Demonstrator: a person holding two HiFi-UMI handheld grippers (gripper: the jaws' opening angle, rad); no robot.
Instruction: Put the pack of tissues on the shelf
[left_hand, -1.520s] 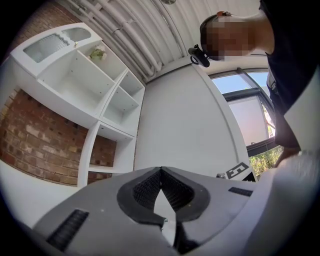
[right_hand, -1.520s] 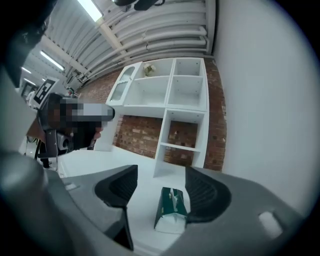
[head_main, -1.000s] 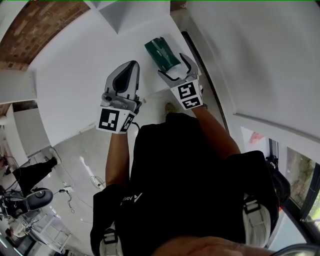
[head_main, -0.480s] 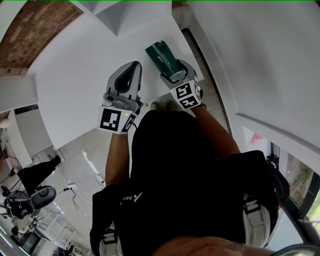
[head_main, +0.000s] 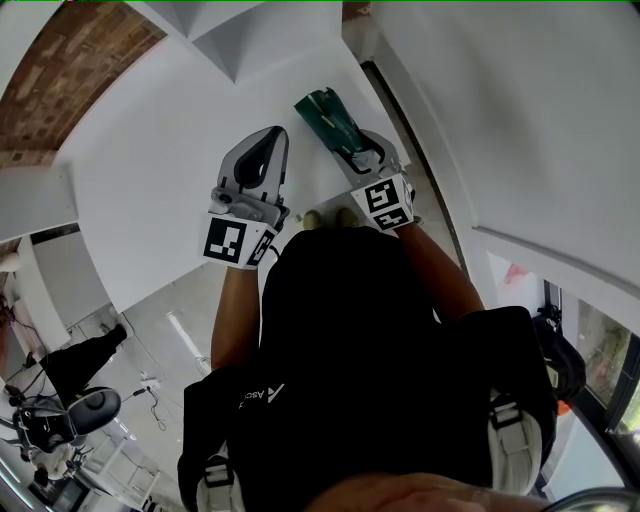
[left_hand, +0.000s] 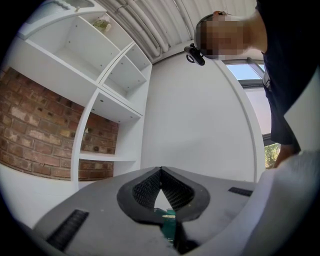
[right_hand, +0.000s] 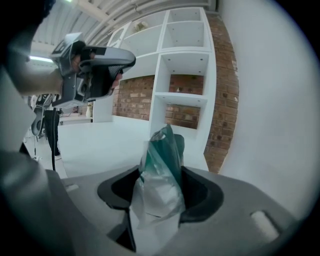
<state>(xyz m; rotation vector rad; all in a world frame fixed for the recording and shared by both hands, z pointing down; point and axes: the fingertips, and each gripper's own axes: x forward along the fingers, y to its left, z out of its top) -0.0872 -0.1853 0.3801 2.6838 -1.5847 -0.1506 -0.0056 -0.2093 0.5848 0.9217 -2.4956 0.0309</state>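
Nearest the camera on the head is the person's own dark-clothed torso, with both forearms reaching out over a flat white tabletop. The right gripper has just been closing its jaws, and its own view shows them pressing from both sides on the soft pack of tissues in its dark green and clear plastic wrapper, whose sides are creased where they are squeezed. The pack sticks out ahead of the jaws, over the tabletop near its right-hand edge. Whether it is resting on the surface or already lifted cannot be told.

Judged from this, the pick-up is as good as done. The carry to the shelf and the release remain.

The grey left gripper hovers just beside, on the left, with its jaws shut together on nothing. It is off the line to the shelves and appears not to block it.

Further on, the right gripper view shows bare tabletop and then the tall white open shelf unit against a red brick wall. The nearer compartments look vacant. A small pale item sits in a top one, too small to identify. A plain white wall closes the right side.
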